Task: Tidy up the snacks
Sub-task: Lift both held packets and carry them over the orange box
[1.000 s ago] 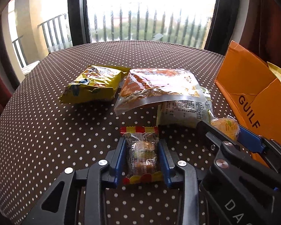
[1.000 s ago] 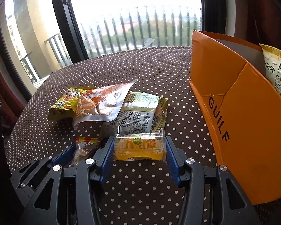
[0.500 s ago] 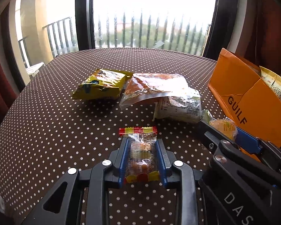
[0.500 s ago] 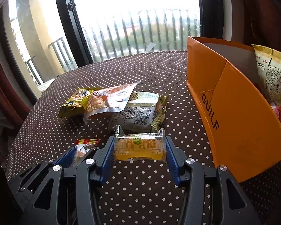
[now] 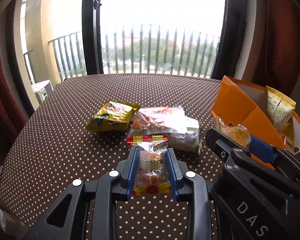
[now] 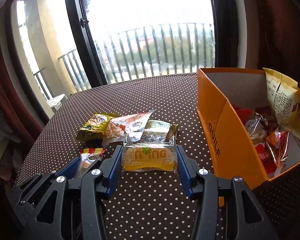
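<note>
The right wrist view looks down into the orange box [image 6: 228, 140], showing red and clear packets under the tall cream bag [image 6: 284, 104]; the left view catches only that bag. Three packets lie together on the dotted table [image 5: 60, 140]. The left gripper [image 5: 151, 158] is clamped on a candy packet [image 5: 151, 168], the right gripper [image 6: 149, 156] on a yellow cake packet [image 6: 149, 157], both above the table beside the box.

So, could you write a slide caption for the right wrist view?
Right hand-held gripper holds a yellow snack pack beside the orange box.
</note>
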`<state>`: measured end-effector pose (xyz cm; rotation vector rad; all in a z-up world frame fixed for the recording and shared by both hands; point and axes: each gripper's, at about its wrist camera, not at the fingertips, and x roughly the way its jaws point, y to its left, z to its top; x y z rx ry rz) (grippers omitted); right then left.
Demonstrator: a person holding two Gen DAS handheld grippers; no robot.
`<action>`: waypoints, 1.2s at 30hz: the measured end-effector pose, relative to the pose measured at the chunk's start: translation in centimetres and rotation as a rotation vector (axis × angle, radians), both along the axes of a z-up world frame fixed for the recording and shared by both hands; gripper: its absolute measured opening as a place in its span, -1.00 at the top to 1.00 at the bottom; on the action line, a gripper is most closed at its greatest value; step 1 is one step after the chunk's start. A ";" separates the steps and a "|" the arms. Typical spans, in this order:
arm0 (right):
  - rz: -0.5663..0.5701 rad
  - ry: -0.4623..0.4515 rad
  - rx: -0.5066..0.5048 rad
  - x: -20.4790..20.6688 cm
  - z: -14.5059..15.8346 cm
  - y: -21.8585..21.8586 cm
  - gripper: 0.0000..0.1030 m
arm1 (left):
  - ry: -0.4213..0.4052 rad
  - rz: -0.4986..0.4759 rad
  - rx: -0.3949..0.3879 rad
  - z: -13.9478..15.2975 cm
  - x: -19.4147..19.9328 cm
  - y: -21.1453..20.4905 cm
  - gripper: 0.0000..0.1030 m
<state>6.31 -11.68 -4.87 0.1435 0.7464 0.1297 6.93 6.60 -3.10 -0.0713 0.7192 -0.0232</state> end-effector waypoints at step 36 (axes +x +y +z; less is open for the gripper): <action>-0.064 -0.232 0.004 2.5 9.3 -8.4 -0.05 | -0.200 -0.182 0.050 9.6 4.3 -9.1 0.47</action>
